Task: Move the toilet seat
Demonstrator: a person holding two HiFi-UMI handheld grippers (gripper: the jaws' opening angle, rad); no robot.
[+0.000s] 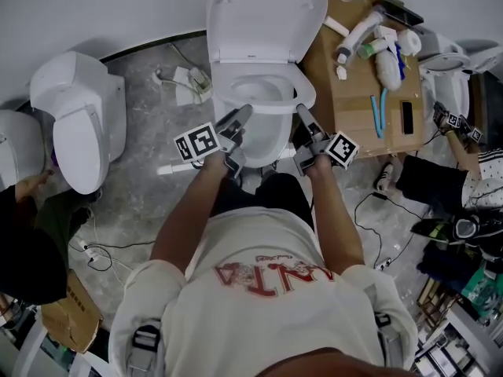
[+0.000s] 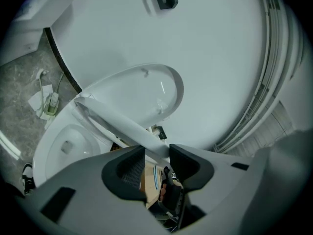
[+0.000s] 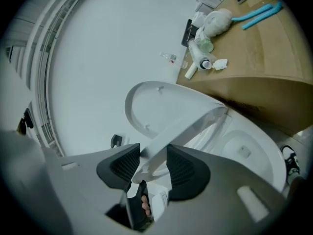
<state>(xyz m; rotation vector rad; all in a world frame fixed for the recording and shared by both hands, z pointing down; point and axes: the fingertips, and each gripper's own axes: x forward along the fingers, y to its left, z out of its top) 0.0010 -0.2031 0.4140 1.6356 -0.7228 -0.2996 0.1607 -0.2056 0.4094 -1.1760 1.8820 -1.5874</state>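
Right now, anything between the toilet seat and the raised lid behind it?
Nothing visible. The gap between the toilet seat and the upright lid is open. The seat's rim passes between the jaws of the left hand-held gripper and the right hand-held gripper.

Toilets: three sure. Middle toilet (image 1: 263, 22) at 12 o'clock, left toilet (image 1: 78, 124) at 9, edge toilet (image 1: 14, 144) further out at 9. Possible fourth at 2, half hidden.
Toilet seat (image 3: 183, 127): one.
Grippers: two, left gripper (image 1: 242, 115) and right gripper (image 1: 302, 110).
Cardboard box (image 1: 354, 93) at 1: one.
Turquoise sticks (image 3: 266, 9) on it: two.
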